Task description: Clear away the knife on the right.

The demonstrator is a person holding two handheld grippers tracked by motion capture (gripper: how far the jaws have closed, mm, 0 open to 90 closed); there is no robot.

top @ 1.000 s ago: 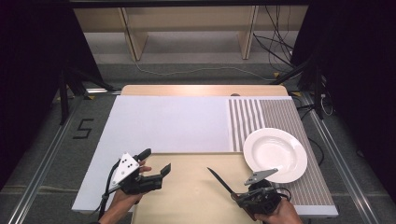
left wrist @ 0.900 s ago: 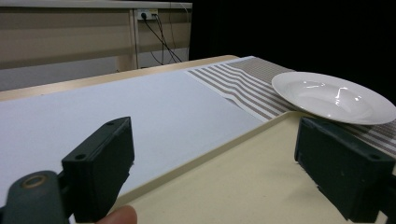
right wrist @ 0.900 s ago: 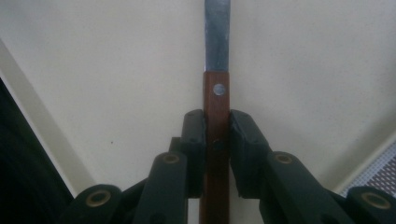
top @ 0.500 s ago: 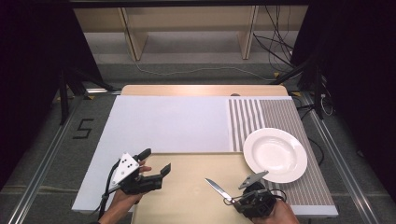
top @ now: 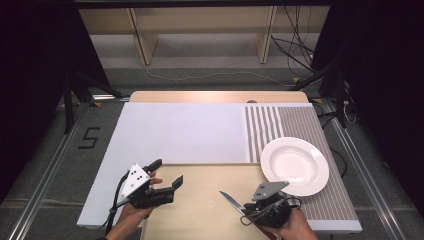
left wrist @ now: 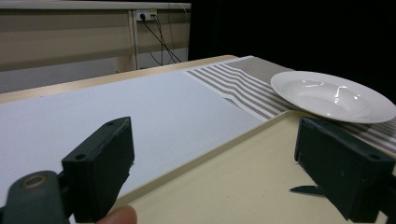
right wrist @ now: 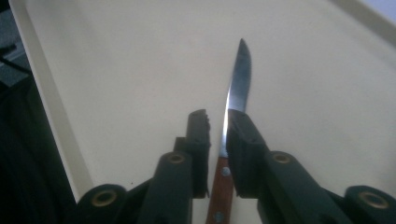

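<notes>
From above: right gripper (top: 245, 212) clamped on the knife (top: 231, 201) over the cutting board (top: 200, 200), jaws having just closed around it; left gripper (top: 167, 175) released, empty, near the board's left edge. Along the left gripper: jaws wide apart, plate (left wrist: 334, 95) beyond. Along the right gripper: blade (right wrist: 238, 79) forward; best kept squeezed firmly, with the blade level and away from the other hand.

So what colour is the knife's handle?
Reddish-brown wood with metal rivets; the knife handle shows best in the right gripper view.
</notes>
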